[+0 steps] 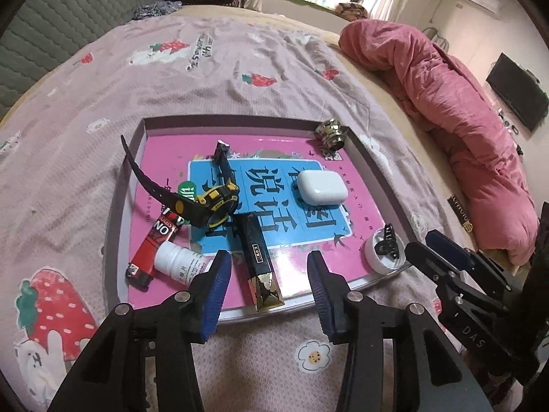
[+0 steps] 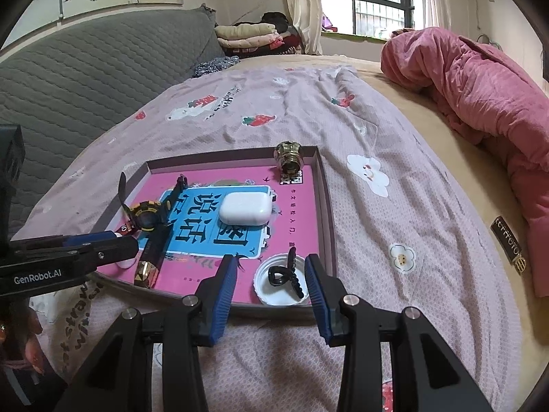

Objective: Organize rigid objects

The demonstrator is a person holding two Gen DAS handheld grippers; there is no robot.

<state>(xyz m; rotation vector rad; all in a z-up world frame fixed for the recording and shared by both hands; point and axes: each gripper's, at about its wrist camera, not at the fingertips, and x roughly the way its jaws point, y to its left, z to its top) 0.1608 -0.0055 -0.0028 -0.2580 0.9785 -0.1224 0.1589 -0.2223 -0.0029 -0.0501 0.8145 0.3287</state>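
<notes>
A shallow tray (image 1: 127, 185) (image 2: 327, 206) with a pink and blue printed floor lies on the bed. In it are a black and yellow watch (image 1: 214, 199) (image 2: 147, 215), a white earbud case (image 1: 322, 186) (image 2: 245, 208), a black and gold box (image 1: 259, 257) (image 2: 153, 252), a red packet (image 1: 153, 244), a white pill bottle (image 1: 178, 261), a gold metal fitting (image 1: 332, 134) (image 2: 291, 158) and a white lid (image 1: 374, 252) (image 2: 279, 283) holding a black hair clip (image 1: 387, 243) (image 2: 290, 274). My left gripper (image 1: 266, 276) is open over the tray's near edge. My right gripper (image 2: 271, 279) is open around the lid.
The bed has a lilac strawberry-print sheet (image 1: 212, 79) (image 2: 394, 213). A rolled pink quilt (image 1: 456, 103) (image 2: 480, 92) lies at the right. A grey quilted headboard (image 2: 85, 79) stands at the left, folded blankets (image 2: 247, 36) at the back.
</notes>
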